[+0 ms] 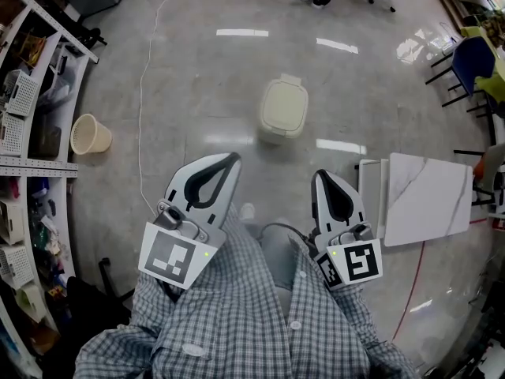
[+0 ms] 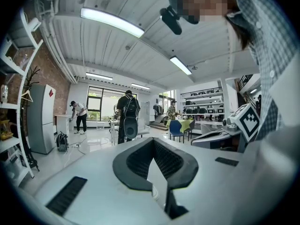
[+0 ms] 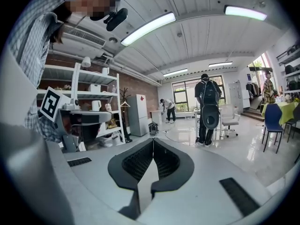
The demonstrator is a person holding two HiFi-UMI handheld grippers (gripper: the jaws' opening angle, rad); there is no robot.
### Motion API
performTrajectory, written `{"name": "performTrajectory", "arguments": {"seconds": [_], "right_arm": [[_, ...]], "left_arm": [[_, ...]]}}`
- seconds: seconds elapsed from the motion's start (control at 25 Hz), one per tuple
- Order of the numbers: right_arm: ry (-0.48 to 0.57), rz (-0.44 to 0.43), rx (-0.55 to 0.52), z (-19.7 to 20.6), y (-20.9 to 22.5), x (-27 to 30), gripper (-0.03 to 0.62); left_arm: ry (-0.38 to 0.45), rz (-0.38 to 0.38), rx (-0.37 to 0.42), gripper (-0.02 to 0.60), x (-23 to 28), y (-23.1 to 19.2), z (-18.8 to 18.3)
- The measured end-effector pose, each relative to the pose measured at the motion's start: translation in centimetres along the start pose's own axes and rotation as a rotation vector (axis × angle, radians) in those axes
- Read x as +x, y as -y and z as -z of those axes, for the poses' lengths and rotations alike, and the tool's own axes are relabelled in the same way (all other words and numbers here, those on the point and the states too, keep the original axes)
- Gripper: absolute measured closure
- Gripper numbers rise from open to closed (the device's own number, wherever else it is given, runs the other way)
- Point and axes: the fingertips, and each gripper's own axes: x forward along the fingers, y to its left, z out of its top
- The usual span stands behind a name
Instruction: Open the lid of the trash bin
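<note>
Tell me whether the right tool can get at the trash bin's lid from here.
Probably not yet: the right tool is held back by the checked shirt, shut and empty, and the trash bin stands apart on the floor ahead. Nothing blocks the way.

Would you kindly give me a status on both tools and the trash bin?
Left tool shut, empty. Right tool shut, empty. Trash bin ahead on the floor, lid down, untouched. Nothing seen in the path.
</note>
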Motion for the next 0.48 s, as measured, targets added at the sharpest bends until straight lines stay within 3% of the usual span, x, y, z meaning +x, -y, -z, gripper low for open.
{"name": "performTrajectory", "arguments": {"seconds": [0.48], "right_arm": [[-0.035,0.029,0.01,0.5,1.5,0.8,0.576]], "left_arm": [[-0.022,0.041,-0.015,0.577,2.4,-0.3,0.4]]}}
